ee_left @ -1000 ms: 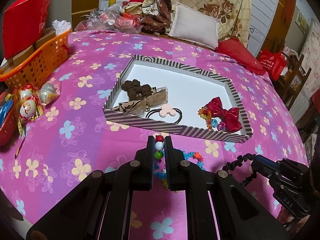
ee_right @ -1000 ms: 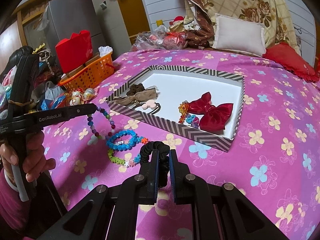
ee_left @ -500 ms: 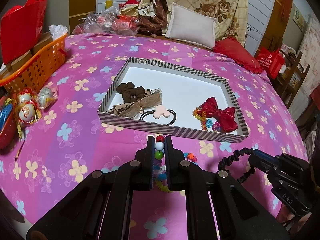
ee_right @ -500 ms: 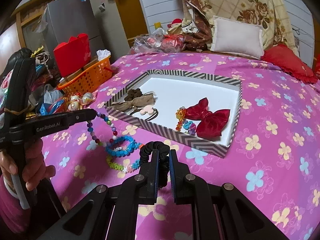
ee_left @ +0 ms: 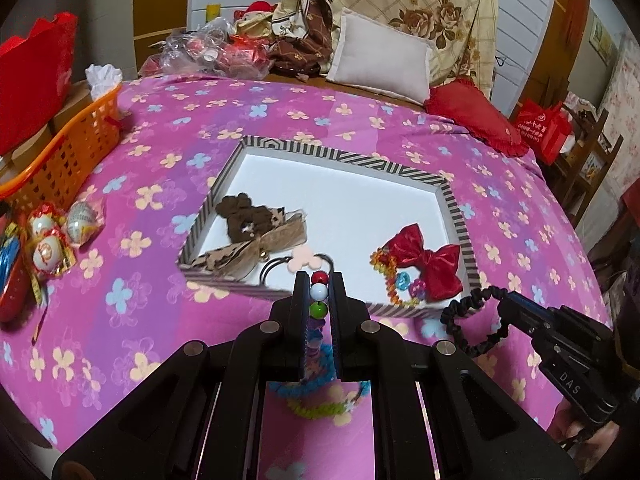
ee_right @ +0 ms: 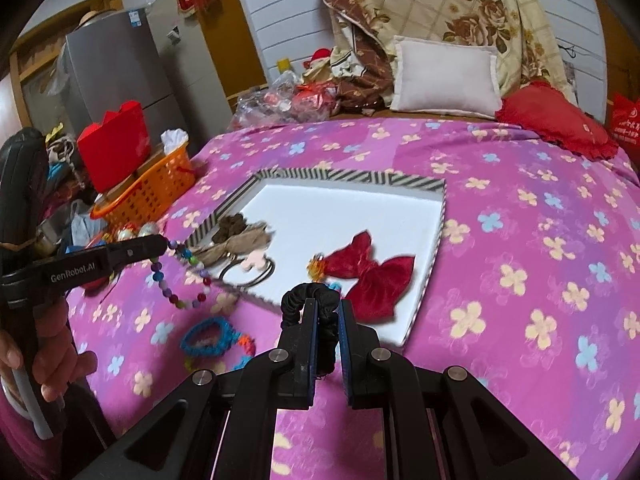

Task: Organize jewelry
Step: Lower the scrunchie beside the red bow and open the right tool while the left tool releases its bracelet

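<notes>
The bead bracelet (ee_right: 182, 276) hangs clamped in the left gripper (ee_left: 319, 292) above the tray's (ee_left: 352, 159) near edge. Beside it, the right gripper (ee_right: 327, 312) pinches a black scrunchie (ee_right: 316, 300). The tray's far half lies bare.

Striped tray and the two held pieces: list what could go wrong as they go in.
1. The beaded bracelet hangs in a loop from the left gripper; it may snag the striped tray rim.
2. The black scrunchie in the right gripper could land on the red bow.
3. The two grippers converge at the near edge and may collide.
</notes>
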{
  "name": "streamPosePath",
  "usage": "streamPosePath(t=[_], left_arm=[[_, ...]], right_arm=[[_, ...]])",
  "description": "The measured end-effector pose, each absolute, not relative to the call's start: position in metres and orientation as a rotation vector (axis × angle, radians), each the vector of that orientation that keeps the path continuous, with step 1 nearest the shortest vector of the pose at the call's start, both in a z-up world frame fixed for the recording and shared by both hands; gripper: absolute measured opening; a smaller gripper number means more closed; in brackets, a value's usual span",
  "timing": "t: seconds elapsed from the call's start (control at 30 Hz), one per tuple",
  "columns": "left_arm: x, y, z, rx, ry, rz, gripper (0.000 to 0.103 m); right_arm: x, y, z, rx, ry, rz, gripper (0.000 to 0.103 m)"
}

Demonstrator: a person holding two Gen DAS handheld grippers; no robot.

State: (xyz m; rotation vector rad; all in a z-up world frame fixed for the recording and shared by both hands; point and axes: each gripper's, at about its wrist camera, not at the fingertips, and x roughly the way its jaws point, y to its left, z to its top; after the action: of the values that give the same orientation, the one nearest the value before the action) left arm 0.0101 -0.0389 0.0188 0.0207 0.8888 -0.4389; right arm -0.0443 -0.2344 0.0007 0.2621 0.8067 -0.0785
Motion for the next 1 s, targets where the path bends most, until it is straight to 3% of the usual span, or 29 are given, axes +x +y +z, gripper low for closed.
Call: streamPosePath(t=[0.33, 1.0], left_arm=[[0.039, -0.082, 0.032, 0.016, 0.890, -0.505, 0.008], [0.083, -0.093, -0.025, 0.065, 0.984, -0.432, 0.008]], right_arm=[[-0.001, -0.246, 0.001, 0.308, 0.794, -0.067, 0.009], [0.050, -0.249, -0.055, 0.331, 0.910, -0.071, 0.009]])
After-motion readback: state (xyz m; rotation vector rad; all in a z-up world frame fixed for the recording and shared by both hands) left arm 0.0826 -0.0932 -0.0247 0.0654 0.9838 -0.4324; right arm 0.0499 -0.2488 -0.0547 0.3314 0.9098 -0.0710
